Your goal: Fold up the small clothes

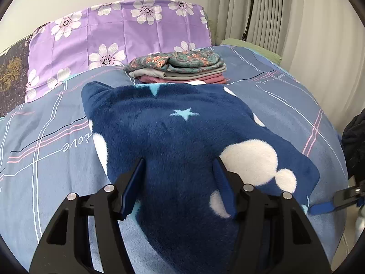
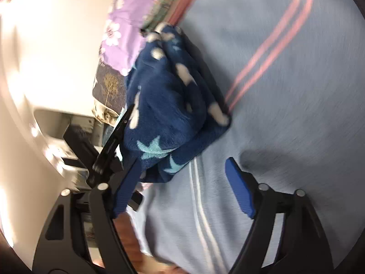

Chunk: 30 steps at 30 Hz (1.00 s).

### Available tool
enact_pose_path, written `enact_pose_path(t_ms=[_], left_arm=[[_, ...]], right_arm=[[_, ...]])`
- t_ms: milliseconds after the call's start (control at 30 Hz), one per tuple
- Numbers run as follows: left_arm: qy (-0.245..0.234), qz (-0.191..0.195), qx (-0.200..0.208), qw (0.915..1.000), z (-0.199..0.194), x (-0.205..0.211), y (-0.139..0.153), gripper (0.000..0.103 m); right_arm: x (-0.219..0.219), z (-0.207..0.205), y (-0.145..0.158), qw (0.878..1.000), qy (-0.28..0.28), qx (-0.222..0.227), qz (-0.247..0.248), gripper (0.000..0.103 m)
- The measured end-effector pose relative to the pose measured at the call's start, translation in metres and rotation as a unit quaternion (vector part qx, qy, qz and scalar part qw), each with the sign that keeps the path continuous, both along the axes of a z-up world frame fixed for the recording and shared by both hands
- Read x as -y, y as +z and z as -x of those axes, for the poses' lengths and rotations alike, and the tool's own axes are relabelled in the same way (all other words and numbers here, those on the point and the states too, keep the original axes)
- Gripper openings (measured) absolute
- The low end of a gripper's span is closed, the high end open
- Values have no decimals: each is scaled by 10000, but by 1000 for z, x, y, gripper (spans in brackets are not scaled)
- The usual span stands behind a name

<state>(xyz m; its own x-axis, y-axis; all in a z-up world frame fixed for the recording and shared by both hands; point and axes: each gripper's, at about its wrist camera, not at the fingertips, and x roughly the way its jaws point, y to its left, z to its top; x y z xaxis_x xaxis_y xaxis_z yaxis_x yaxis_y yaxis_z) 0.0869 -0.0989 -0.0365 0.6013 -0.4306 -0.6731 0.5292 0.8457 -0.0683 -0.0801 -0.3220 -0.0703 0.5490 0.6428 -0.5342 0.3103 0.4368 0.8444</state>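
- The fleece point(image 1: 173, 137) lies folded in the middle of the bed point(image 1: 50, 159), its near end close to the front edge.
- A stack point(image 1: 180, 68) of folded clothes sits behind it, near the pillow point(image 1: 114, 36).
- The left gripper point(image 1: 180, 166) stands apart over the fleece, not pressing it.
- The right gripper point(image 2: 182, 171) is wide apart, with nothing held.

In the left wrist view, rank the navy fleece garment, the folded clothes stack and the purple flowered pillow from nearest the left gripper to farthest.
1. Navy fleece garment, directly under the left gripper.
2. Folded clothes stack, beyond it, centre.
3. Purple flowered pillow, at the bed's head, left.
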Motion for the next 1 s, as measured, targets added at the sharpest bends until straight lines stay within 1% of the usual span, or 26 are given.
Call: enact_pose_path(t_ms=[33, 67, 133, 233, 333, 400, 467, 600, 733, 833, 933, 1000], left_arm=[[1, 7, -8, 10000, 0, 0, 0, 61], [1, 16, -14, 10000, 1, -1, 0, 61], [12, 66, -34, 10000, 2, -3, -1, 61], [30, 116, -40, 9999, 1, -3, -1, 61], [47, 130, -27, 9999, 3, -2, -2, 61], [48, 155, -38, 9999, 3, -4, -2, 61], [44, 177, -39, 9998, 2, -3, -3, 61], [13, 253, -35, 9997, 3, -4, -2, 62], [-50, 318, -40, 9995, 2, -6, -2, 64], [-78, 347, -40, 9994, 1, -6, -3, 64], [-88, 351, -32, 9993, 1, -5, -3, 64], [-81, 358, -33, 9993, 1, -5, -3, 64]], right_arm=[[-2, -4, -4, 9998, -120, -131, -2, 83], [-4, -8, -5, 9996, -223, -166, 17, 83], [-10, -20, -2, 9993, -335, -117, 123, 89], [-22, -44, -3, 9989, -371, -121, 275, 92], [-32, -58, -4, 9973, -586, -128, 417, 100], [-38, -64, -2, 9961, -669, -40, 572, 100], [-40, -64, -2, 9955, -707, 45, 627, 100], [-40, -58, -3, 9950, -716, 123, 686, 96], [-43, -44, -1, 9949, -793, -104, 622, 96], [-45, -38, 1, 9934, -900, -214, 678, 96], [-49, -50, -1, 9914, -1036, -218, 770, 101], [-51, -64, -2, 9888, -1174, -35, 924, 101]])
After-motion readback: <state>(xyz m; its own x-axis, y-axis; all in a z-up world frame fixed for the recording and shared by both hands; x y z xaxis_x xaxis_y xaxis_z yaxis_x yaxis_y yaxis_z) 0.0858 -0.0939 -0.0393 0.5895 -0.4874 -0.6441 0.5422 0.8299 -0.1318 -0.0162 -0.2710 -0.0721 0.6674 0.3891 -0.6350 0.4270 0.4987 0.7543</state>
